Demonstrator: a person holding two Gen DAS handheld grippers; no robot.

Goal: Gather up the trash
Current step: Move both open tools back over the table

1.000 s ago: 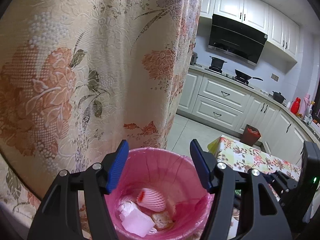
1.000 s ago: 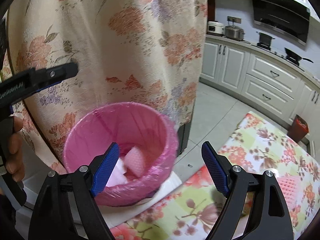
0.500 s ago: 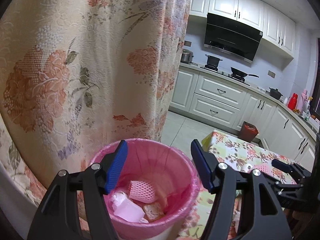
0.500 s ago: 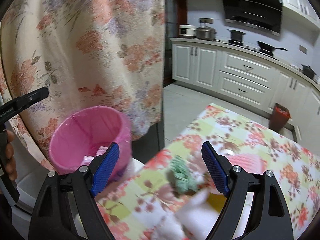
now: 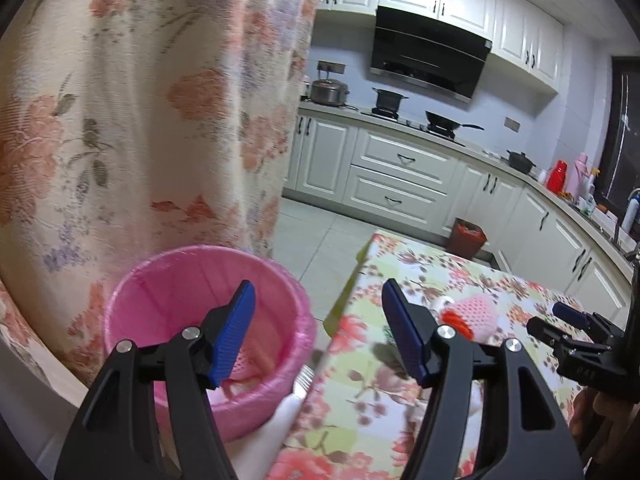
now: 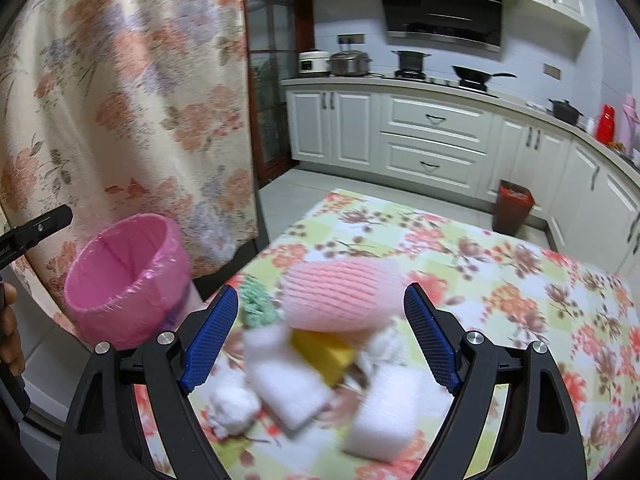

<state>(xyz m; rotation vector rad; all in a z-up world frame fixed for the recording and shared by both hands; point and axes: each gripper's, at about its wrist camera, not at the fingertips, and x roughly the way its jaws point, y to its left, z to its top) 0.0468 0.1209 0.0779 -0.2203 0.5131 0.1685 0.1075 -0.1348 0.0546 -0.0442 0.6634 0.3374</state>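
A pink-lined trash bin (image 5: 200,320) stands left of the floral table (image 5: 400,380); it also shows in the right wrist view (image 6: 128,276). My left gripper (image 5: 318,334) is open and empty, over the gap between bin and table edge. My right gripper (image 6: 320,336) is open and empty above a pile of trash: a pink foam net (image 6: 340,296), a yellow sponge (image 6: 324,350), white foam blocks (image 6: 284,380), a crumpled white tissue (image 6: 234,404) and a green scrap (image 6: 258,304). The pink net also shows in the left wrist view (image 5: 476,312).
A floral curtain (image 5: 140,100) hangs behind the bin. White kitchen cabinets (image 6: 432,136) with pots line the far wall. A small brown bin (image 6: 514,208) stands on the floor beyond the table. The right gripper's tip (image 5: 568,312) shows at the right of the left wrist view.
Both grippers swung right, away from the bin and toward the table. The right gripper now hangs over the trash pile. Both stayed open.
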